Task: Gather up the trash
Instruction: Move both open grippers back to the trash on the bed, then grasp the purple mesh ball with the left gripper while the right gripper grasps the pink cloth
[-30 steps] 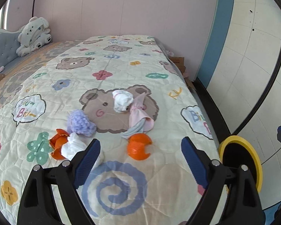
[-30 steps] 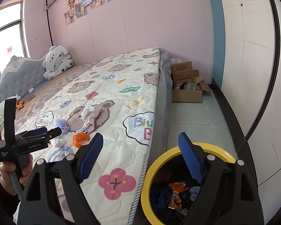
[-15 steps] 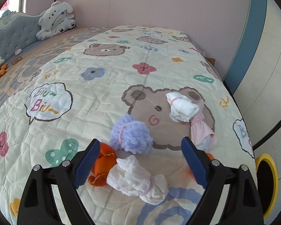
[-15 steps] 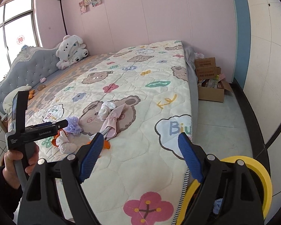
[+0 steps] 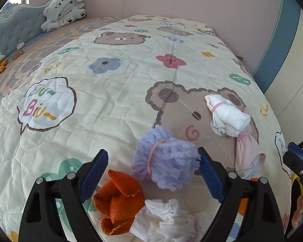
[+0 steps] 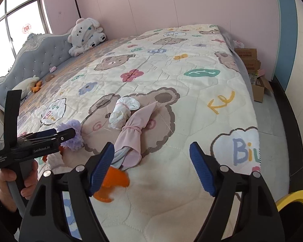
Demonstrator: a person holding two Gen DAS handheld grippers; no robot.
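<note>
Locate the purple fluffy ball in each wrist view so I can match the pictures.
Left wrist view: the purple fluffy ball sits low and centre, just above the orange peel.
Right wrist view: the ball lies at middle left, partly hidden behind the left gripper.
Shared landmark: the white tied bundle on the quilt's bear print.
</note>
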